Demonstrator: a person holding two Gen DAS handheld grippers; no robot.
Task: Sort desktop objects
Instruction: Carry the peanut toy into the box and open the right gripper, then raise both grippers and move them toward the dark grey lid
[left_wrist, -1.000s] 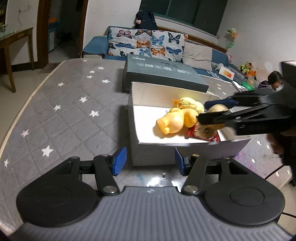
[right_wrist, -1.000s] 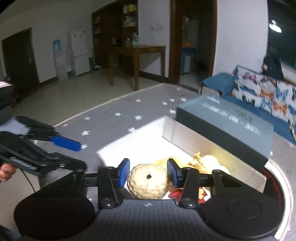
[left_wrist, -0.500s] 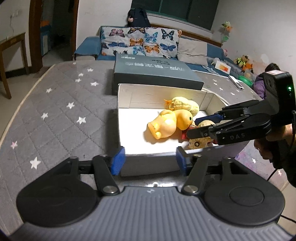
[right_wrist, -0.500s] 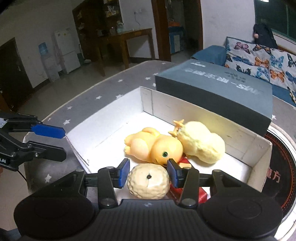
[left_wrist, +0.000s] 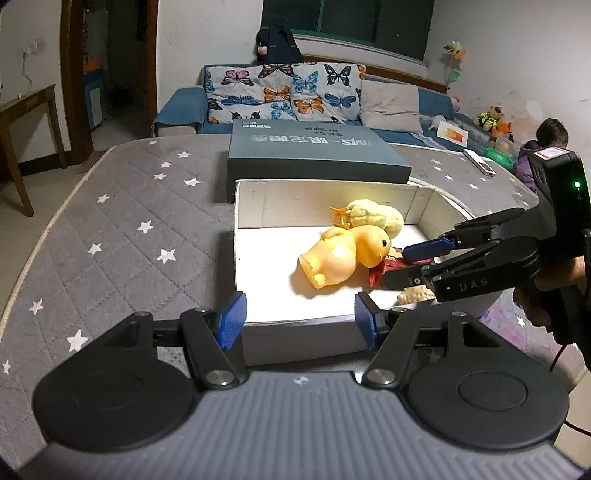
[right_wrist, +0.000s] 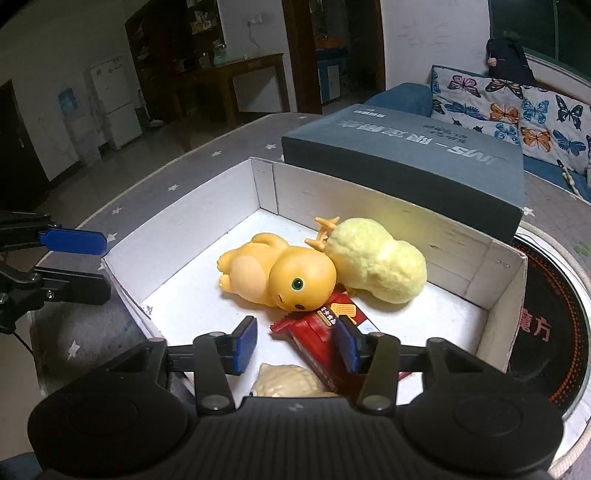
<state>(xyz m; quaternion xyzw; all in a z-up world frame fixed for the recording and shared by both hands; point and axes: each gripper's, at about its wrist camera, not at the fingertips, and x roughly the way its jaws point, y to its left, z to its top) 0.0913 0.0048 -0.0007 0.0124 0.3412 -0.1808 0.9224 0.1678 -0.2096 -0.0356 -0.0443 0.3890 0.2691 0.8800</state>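
You are looking through two fisheye views that bend straight lines toward the edges and darken into black corners, both sharp enough to read printing, with no motion blur. A strong light from above makes the floor of the white box (left_wrist: 266, 258) glare almost blank in the left wrist view, and the orange duck toy (left_wrist: 343, 254) casts a soft shadow beneath it. The room behind is dim, darkest around the doorway (right_wrist: 306, 55) and shelves in the right wrist view.
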